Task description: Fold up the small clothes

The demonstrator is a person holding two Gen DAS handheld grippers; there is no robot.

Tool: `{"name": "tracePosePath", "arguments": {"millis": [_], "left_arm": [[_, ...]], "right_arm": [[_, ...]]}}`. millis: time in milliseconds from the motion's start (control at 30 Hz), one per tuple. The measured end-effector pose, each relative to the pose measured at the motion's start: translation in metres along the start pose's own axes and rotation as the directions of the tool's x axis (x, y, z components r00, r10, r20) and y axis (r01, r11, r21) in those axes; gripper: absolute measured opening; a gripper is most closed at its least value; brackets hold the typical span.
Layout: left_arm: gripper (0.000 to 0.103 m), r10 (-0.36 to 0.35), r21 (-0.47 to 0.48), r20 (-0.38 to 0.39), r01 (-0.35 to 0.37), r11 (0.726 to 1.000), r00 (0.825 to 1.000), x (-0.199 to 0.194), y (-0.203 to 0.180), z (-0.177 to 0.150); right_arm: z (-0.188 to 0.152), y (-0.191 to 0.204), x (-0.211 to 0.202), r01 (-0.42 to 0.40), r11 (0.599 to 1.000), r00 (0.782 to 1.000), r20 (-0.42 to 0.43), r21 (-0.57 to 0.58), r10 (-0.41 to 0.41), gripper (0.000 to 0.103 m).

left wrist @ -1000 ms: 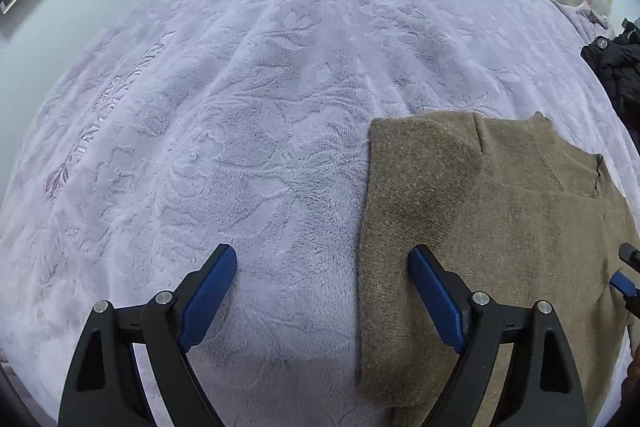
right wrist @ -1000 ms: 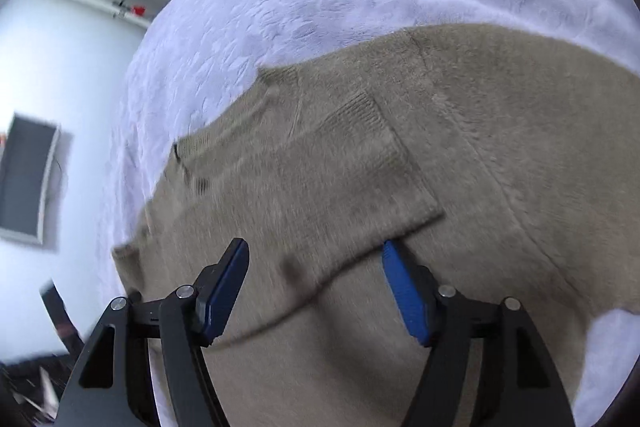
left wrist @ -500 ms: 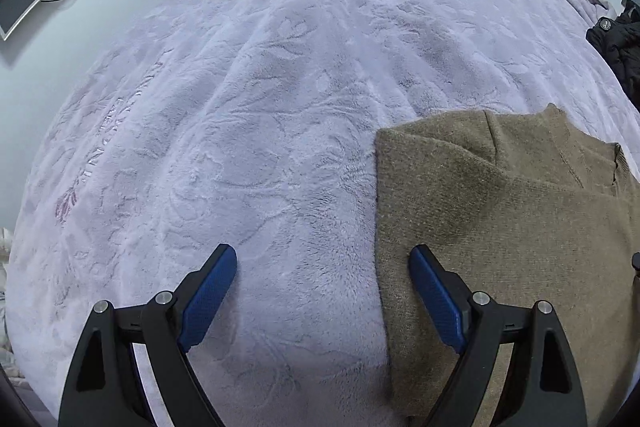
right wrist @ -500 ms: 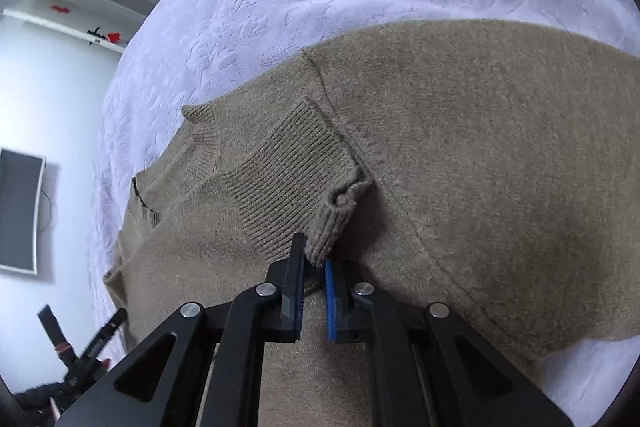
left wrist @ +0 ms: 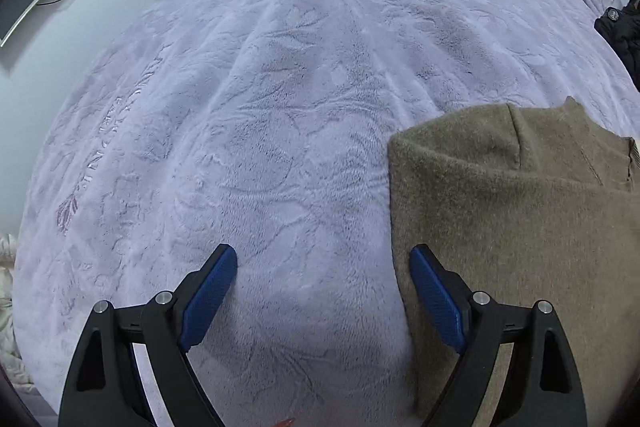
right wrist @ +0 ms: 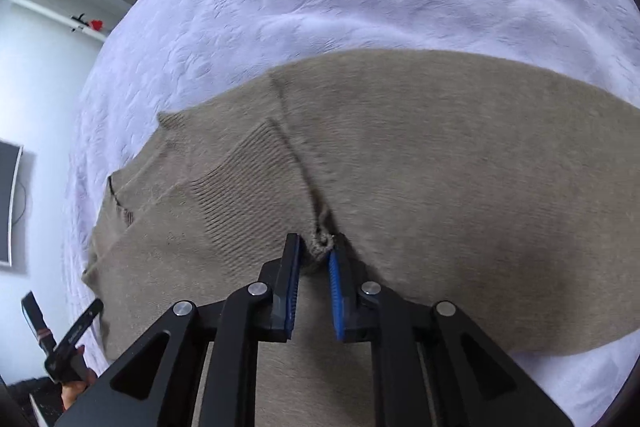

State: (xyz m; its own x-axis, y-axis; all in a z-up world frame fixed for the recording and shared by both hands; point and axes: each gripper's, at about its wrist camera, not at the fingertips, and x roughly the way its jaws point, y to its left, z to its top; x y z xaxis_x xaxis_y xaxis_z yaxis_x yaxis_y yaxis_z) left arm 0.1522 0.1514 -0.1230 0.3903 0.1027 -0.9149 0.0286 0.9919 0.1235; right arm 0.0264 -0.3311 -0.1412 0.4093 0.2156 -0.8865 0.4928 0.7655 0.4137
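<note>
Since a second ago the right gripper (right wrist: 314, 253) has gone from wide apart to pinching the ribbed cuff (right wrist: 320, 243) of the brown sweater (right wrist: 460, 167), then its jaws have just eased open a bit, the bunched knit between them. Sweater lies flat on the lilac blanket (left wrist: 260, 107), toward its right side. Left gripper (left wrist: 322, 291) hangs spread wide at the sweater's left edge, holding nothing. Looks like the sleeve-folding step; next I'd guess the cuff needs drawing across the body.

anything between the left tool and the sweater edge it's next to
Nothing visible. The left tool hangs open over bare purple blanket, and the brown sweater edge lies right beside its right-hand finger with no object between them.
</note>
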Motion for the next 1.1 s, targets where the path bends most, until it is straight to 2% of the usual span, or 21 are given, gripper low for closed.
{"name": "tracePosePath", "arguments": {"millis": [67,100,133,200,267,367,400,500,567,700,767,800,833,900,967,1067,1100], "left_arm": [[0.089,-0.008,0.028,-0.001,0.008,1.000,1.000,-0.010,0.002,-0.004],[0.089,-0.016,0.042,0.005,0.016,0.999,1.000,-0.018,0.002,-0.007],[0.089,-0.033,0.057,0.012,0.032,0.998,0.999,-0.027,0.002,-0.011],[0.089,-0.090,0.086,0.021,0.088,0.992,0.996,-0.046,-0.002,-0.023],[0.089,-0.125,0.126,0.013,0.123,0.984,0.992,-0.056,-0.010,-0.033],[0.089,-0.107,0.172,-0.010,0.107,0.979,0.994,-0.059,-0.017,-0.052],[0.089,-0.105,0.169,-0.012,0.105,0.980,0.994,-0.060,-0.014,-0.058],[0.089,-0.104,0.103,-0.017,0.105,0.989,0.994,-0.063,0.011,-0.073],[0.089,-0.097,0.055,-0.012,0.097,0.994,0.995,-0.066,0.028,-0.079],[0.089,-0.069,0.032,0.001,0.069,0.997,0.998,-0.067,0.050,-0.087],[0.089,-0.073,0.023,-0.006,0.073,0.997,0.997,-0.064,0.057,-0.093],[0.089,-0.081,0.014,-0.010,0.081,0.997,0.997,-0.064,0.059,-0.096],[0.089,-0.093,0.003,-0.014,0.093,0.996,0.996,-0.063,0.063,-0.098],[0.089,-0.114,-0.017,-0.014,0.113,0.993,0.993,-0.064,0.070,-0.104],[0.089,-0.131,-0.035,-0.013,0.131,0.991,0.991,-0.065,0.076,-0.107],[0.089,-0.151,-0.054,-0.014,0.150,0.987,0.988,-0.065,0.083,-0.109],[0.089,-0.152,-0.056,-0.016,0.151,0.987,0.988,-0.064,0.084,-0.110]], "right_arm": [[-0.003,-0.003,-0.010,0.018,1.000,1.000,0.006,-0.004,-0.018,0.024],[-0.007,-0.003,-0.017,0.009,1.000,1.000,0.002,-0.008,-0.009,0.037],[-0.011,-0.003,-0.023,0.001,1.000,1.000,-0.001,-0.013,-0.001,0.057],[-0.024,0.000,-0.037,-0.029,0.999,1.000,-0.010,-0.027,0.029,0.068],[-0.042,0.006,-0.047,-0.072,0.997,0.997,-0.043,-0.038,0.070,0.068],[-0.074,0.023,-0.048,-0.170,0.985,0.980,-0.110,-0.019,0.167,0.068],[-0.089,0.035,-0.043,-0.223,0.975,0.965,-0.144,-0.010,0.219,0.068],[-0.124,0.083,-0.021,-0.328,0.944,0.923,-0.228,-0.045,0.310,0.068],[-0.142,0.121,-0.003,-0.351,0.929,0.911,-0.272,-0.117,0.310,0.068],[-0.167,0.209,0.027,-0.369,0.883,0.912,-0.295,-0.289,0.285,0.068],[-0.169,0.235,0.051,-0.369,0.891,0.910,-0.300,-0.266,0.287,0.068],[-0.167,0.238,0.064,-0.376,0.902,0.899,-0.320,-0.212,0.299,0.067],[-0.167,0.236,0.073,-0.389,0.909,0.884,-0.335,-0.146,0.325,0.056],[-0.165,0.239,0.079,-0.473,0.880,0.835,-0.339,-0.038,0.433,0.023],[-0.163,0.244,0.076,-0.552,0.834,0.789,-0.328,-0.009,0.519,0.020],[-0.163,0.237,0.082,-0.605,0.791,0.735,-0.319,0.090,0.598,0.020],[-0.165,0.233,0.087,-0.602,0.791,0.731,-0.320,0.113,0.603,0.020]]}}
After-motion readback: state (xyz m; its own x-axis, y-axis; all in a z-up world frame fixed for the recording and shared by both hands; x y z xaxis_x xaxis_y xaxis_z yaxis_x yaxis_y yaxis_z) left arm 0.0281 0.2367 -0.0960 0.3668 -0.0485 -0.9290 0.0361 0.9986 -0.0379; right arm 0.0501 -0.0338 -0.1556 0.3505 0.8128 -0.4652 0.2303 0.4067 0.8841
